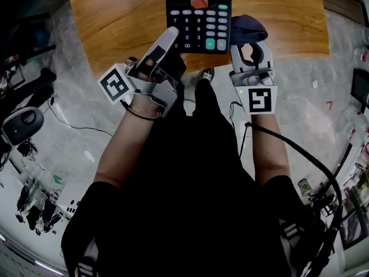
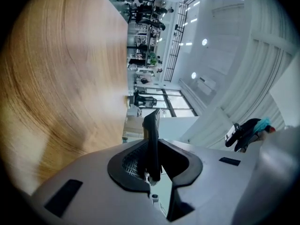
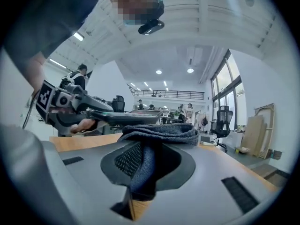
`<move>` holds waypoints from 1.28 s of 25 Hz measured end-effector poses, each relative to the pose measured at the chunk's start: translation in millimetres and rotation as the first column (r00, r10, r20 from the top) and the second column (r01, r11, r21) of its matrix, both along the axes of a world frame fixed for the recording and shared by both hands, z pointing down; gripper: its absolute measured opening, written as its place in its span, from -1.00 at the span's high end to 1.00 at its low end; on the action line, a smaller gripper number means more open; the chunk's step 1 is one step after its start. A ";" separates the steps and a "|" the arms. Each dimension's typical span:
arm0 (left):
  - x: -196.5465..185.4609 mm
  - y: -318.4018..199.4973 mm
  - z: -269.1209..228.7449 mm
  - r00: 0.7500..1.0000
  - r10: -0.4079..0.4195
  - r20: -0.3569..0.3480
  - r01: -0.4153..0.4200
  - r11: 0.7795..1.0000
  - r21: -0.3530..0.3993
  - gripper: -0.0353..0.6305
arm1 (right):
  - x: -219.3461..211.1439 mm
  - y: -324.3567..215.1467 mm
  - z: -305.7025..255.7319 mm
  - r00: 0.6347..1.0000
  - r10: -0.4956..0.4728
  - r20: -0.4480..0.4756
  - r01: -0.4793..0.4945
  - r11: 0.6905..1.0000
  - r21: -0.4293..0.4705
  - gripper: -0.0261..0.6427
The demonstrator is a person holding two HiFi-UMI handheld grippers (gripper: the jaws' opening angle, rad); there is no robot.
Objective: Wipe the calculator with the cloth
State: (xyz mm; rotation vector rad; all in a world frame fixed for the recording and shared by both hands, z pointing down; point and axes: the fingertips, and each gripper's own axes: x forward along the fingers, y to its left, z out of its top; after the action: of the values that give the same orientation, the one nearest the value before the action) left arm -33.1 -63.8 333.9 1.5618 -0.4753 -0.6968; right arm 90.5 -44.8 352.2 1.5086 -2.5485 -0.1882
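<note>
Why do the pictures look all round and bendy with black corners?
Head view: the wide lens bulges the floor around the brown wooden table, its edges go dark, yet the black calculator stays sharp. Left gripper view: the wood grain curves and looks smeared, corners black. Right gripper view: ceiling beams bend, and the close dark blue knitted cloth looks slightly soft.

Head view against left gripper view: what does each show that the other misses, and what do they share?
Only the head view: the calculator's keys and display with digits, the cloth in the right gripper, and the person's arms. Only the left gripper view: the calculator edge-on, pinched between the left gripper's jaws, and a bright hall behind. Both: the calculator, the left gripper and the wooden table.
</note>
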 end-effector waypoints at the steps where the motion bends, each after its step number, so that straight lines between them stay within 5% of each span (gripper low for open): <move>1: 0.4 0.2 0.7 1.000 0.010 -0.010 -0.010 1.000 -0.006 0.68 | 4.0 -8.6 -0.8 1.000 0.019 0.005 -0.019 1.000 0.007 0.72; 7: 2.6 0.0 3.2 0.996 0.041 -0.079 -0.044 0.999 -0.031 0.69 | -7.2 -41.5 -4.8 0.996 0.052 0.068 -0.058 0.995 0.081 0.72; 19: 1.5 -1.4 -1.0 0.996 0.042 -0.075 -0.043 0.999 -0.012 0.69 | -92.5 -22.8 3.2 0.983 -0.084 0.162 0.078 0.996 0.043 0.72; 27: -1.6 0.8 -2.3 0.999 -0.019 -0.051 0.018 0.999 -0.031 0.69 | -68.4 26.3 0.5 0.984 -0.108 0.143 0.108 0.994 0.005 0.72; 32: -1.0 -0.6 -3.4 0.998 -0.020 -0.057 0.018 0.999 -0.030 0.69 | -22.0 19.1 -5.1 0.996 -0.014 0.090 0.010 0.999 0.036 0.72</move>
State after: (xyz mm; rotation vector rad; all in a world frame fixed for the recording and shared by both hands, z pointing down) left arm -34.1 -64.4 330.5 1.5070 -0.4559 -0.7440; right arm 68.5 -25.7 347.0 1.5487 -2.6383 -0.1709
